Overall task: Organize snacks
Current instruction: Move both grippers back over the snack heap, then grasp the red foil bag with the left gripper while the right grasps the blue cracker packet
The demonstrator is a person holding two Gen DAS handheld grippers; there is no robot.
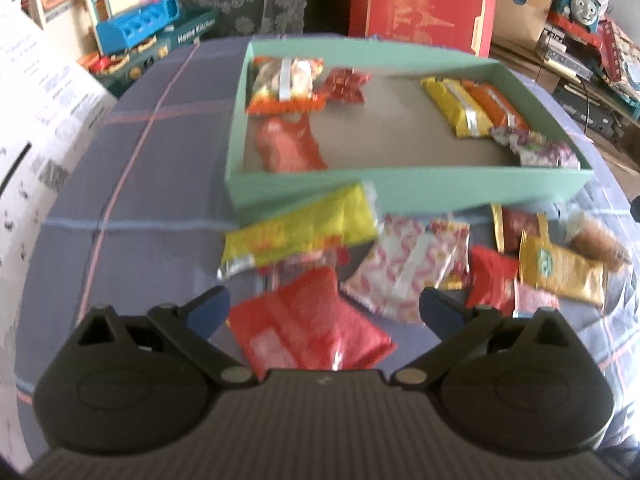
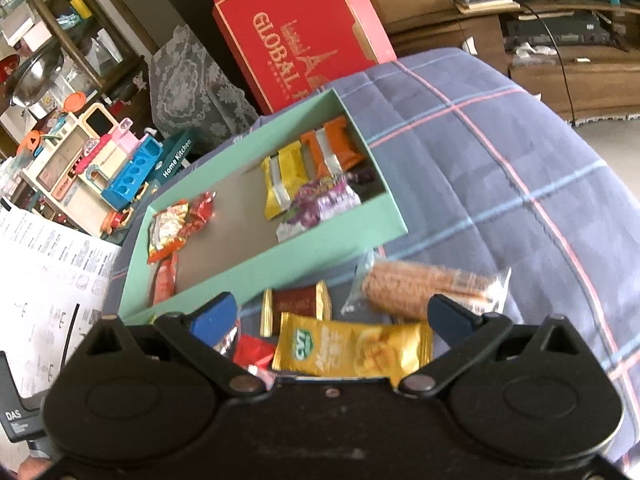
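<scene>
On the plaid cloth point(image 1: 132, 184), loose packets lie before the green box point(image 1: 400, 190). Both tongs, left gripper point(image 1: 324, 308) and right gripper point(image 2: 332, 314), gape wide, empty. The red packet point(image 1: 308, 324) looks light, crinkly, slippery; pinch its middle.

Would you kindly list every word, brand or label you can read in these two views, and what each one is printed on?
"GLOBAL", partly cut off: red box behind the green tray.
"Home Kitchen": teal toy box.
"DAS": grey device at the lower left edge.
"tic tac" logo, blurred, probable: gold packet.
White printed sheet: too small to read.
Other snack wrappers: too blurred.
</scene>
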